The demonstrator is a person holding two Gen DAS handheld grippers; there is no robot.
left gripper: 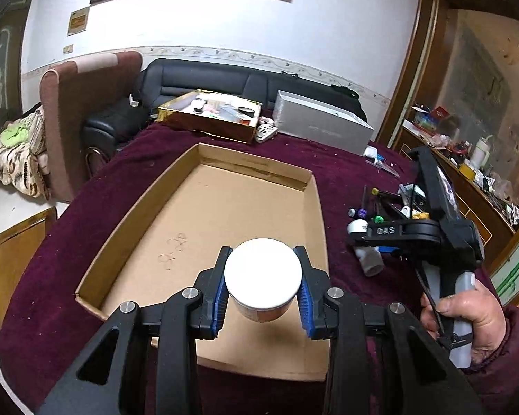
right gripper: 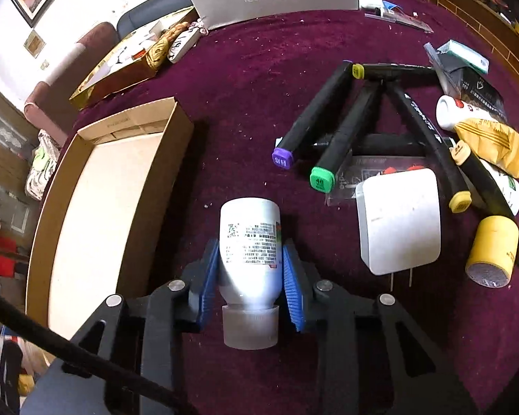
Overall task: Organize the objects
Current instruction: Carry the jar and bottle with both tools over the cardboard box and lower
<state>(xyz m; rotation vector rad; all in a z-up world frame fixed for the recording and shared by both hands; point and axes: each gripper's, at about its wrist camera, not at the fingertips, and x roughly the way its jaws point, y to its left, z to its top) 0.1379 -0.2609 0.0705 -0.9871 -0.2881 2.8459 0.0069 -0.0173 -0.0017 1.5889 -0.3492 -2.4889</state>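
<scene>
Left wrist view shows my left gripper (left gripper: 263, 276) clamped on a white-lidded jar (left gripper: 263, 273), held over the near end of the cardboard tray (left gripper: 204, 159), which looks bare otherwise. My right gripper (right gripper: 249, 269) grips a white bottle (right gripper: 249, 242) lying on the purple cloth (right gripper: 259, 86), tray off to the fingers' left. Beyond and right of them, markers (right gripper: 315, 110), a charger (right gripper: 399, 221) and a yellow roll (right gripper: 491, 252) remain unsorted, so I judge the job barely begun.
</scene>
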